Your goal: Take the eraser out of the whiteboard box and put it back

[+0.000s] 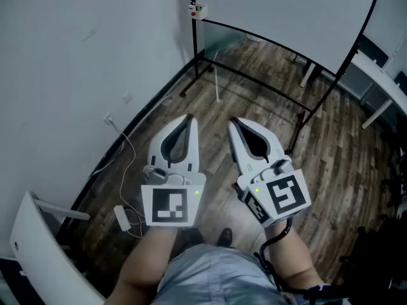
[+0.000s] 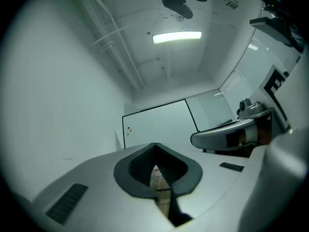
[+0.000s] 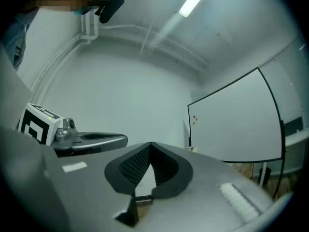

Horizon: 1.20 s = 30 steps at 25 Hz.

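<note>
Reaching forward side by side in the head view, left gripper [image 1: 189, 118] and right gripper [image 1: 233, 122] sit near level, well short of the whiteboard box [image 1: 199, 9]; eraser can't be made out. Left gripper view: jaws together, empty. Right gripper view: likewise.

Whiteboard box [image 1: 199, 10] contents too small

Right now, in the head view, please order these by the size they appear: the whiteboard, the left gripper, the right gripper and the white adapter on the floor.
1. whiteboard, though partly out of frame.
2. left gripper and right gripper: they look alike, enlarged by nearness to the camera.
3. white adapter, smallest.
</note>
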Motion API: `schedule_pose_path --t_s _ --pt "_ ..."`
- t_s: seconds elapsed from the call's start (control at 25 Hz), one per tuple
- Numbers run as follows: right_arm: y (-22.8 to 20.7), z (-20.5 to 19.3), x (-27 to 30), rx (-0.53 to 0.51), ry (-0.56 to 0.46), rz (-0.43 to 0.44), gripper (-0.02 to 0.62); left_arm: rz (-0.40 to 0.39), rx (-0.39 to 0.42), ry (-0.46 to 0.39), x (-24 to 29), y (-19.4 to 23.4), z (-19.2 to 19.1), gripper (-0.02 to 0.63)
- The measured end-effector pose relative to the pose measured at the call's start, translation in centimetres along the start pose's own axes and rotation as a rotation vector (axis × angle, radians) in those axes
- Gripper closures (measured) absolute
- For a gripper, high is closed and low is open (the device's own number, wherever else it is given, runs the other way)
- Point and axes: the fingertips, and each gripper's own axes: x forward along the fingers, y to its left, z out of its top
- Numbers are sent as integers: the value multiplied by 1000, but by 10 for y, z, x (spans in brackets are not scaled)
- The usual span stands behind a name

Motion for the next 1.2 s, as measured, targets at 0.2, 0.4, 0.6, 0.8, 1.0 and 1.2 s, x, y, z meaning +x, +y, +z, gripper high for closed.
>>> schedule_pose_path --t_s 0.2,0.4,0.6,0.8,1.0,1.2 --pt "2 1 3 -2 -2 0 597 1 3 -5 -1 4 1 600" --pt "3 0 5 3 -2 3 595 0 6 -4 0 5 0 600" --pt "-4 -4 5 3 -2 5 597 2 11 1 5 2 -5 600" --pt "-15 -9 4 18 -4 18 595 13 6 -5 18 -5 -9 600" --pt "-26 -5 -3 9 -7 66 594 31 4 18 25 -21 -12 600" --pt "-46 -15 -2 40 24 61 594 46 18 17 39 -26 -11 600"
